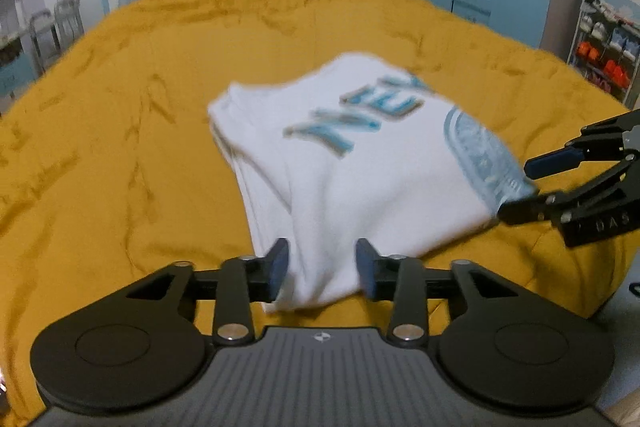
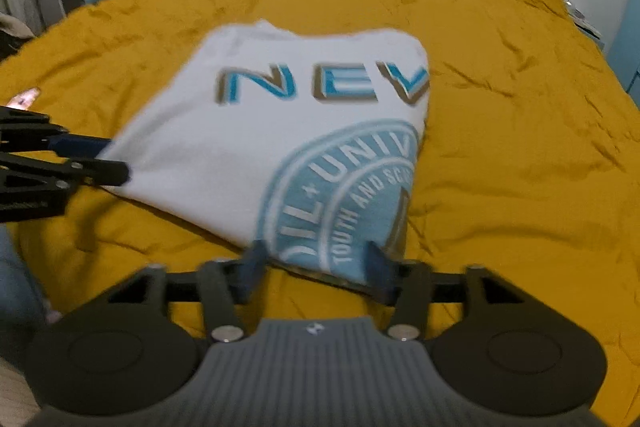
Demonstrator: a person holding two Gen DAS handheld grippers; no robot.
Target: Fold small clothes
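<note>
Left wrist: folded T-shirt [image 1: 360, 171] (white) on bedspread [image 1: 120, 107]

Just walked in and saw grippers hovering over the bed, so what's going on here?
A person holding a gripper in each hand is folding a white T-shirt with blue lettering on a bed with a mustard-yellow cover. The shirt lies folded into a compact rectangle. The left gripper and right gripper both sit at its near edge with jaws open; the cloth lies between the fingers but is not pinched.
</note>
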